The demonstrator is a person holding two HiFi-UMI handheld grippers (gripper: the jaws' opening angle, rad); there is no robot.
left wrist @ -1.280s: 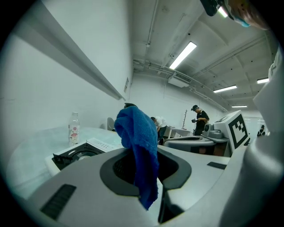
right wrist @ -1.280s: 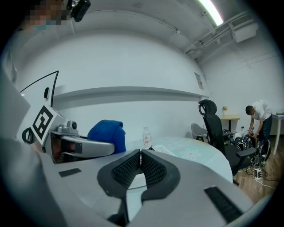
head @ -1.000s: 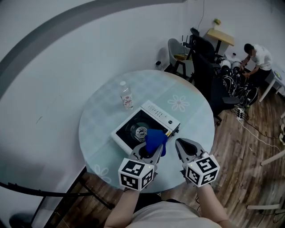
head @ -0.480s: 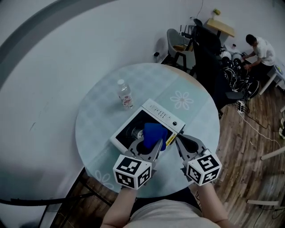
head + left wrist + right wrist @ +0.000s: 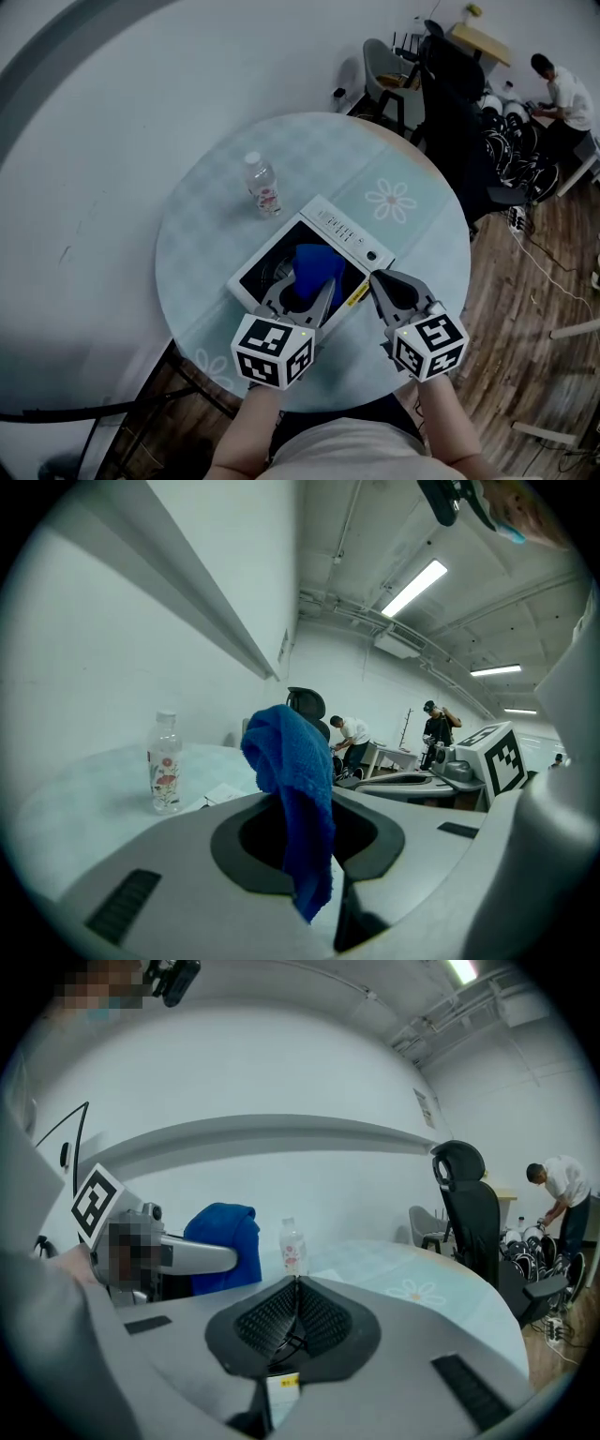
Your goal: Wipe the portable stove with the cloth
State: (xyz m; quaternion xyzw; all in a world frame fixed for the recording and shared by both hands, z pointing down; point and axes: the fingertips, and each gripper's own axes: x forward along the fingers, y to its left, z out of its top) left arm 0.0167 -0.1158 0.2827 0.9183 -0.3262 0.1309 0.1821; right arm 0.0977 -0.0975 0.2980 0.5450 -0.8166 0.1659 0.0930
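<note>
On the round table (image 5: pixel 211 211) the left gripper (image 5: pixel 302 292) pinches the cloth (image 5: pixel 314 267) over the stove (image 5: pixel 342 234), the right gripper (image 5: pixel 377 278) closed and empty; best press flat, sweeping evenly

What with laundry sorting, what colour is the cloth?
Blue cloth; clearest in the left gripper view.
</note>
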